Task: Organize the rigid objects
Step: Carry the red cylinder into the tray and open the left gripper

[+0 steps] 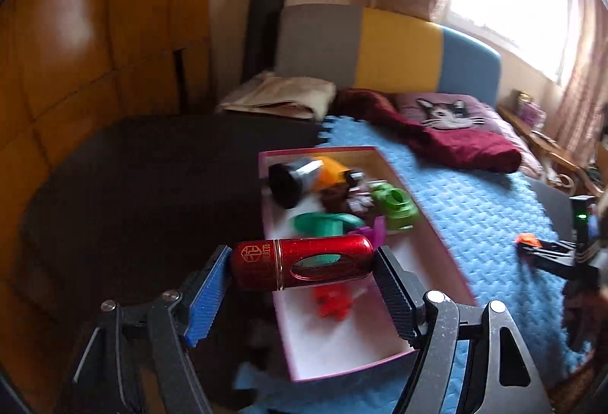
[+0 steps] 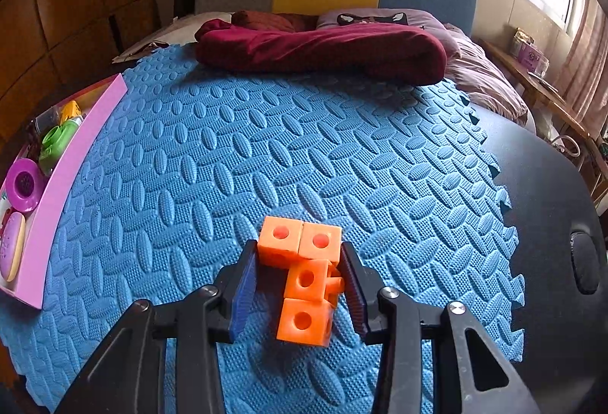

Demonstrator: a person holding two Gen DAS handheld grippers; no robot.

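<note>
Our left tongs [image 1: 304, 271] clamp the red canister [image 1: 304, 264] above the pink box [image 1: 429, 220]; our right tongs [image 2: 298, 290] grip the orange cube cluster [image 2: 304, 277] at 6 o'clock on the blue mat [image 2: 266, 148].

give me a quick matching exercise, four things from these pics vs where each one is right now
Things:
1 red capsule case
2 orange cube cluster
3 green camera toy
4 maroon cloth

Places:
a inside the pink box
b between the left gripper fingers
c near the headboard
d between the right gripper fingers, over the blue mat

Pairs: 1-b, 2-d, 3-a, 4-c
</note>
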